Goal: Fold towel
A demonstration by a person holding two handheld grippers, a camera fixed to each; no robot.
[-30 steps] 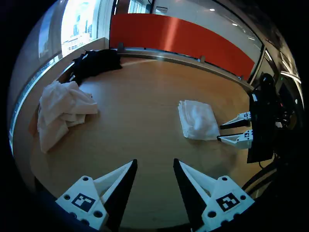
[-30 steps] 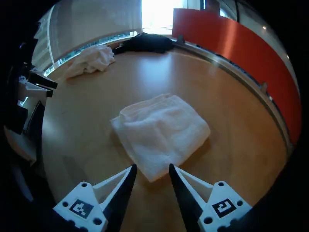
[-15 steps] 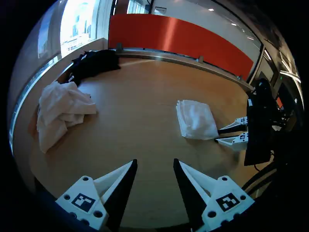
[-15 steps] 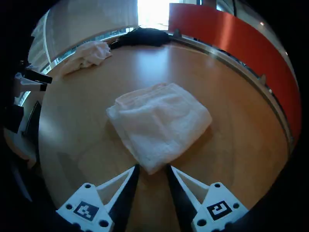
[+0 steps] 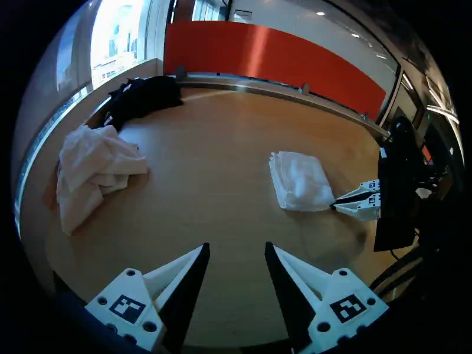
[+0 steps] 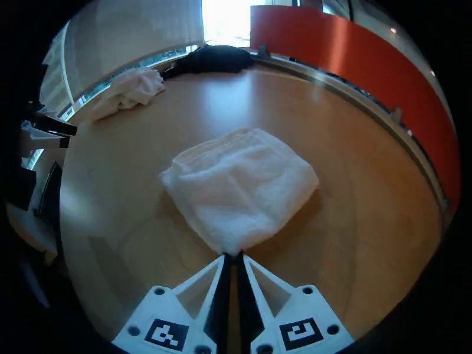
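A white folded towel lies on the round wooden table. My right gripper has its fingers pressed together on the towel's near corner; in the left gripper view it meets that corner from the right, with a dark-sleeved arm behind it. My left gripper hovers open over the near part of the table, well short of the towel, nothing between its fingers.
A crumpled white towel lies at the table's far left by the window. A black garment sits beyond it. A metal rail and an orange wall panel border the far edge.
My right gripper moved forward to the folded towel's corner and went from open to shut on it. The left gripper stayed in place.
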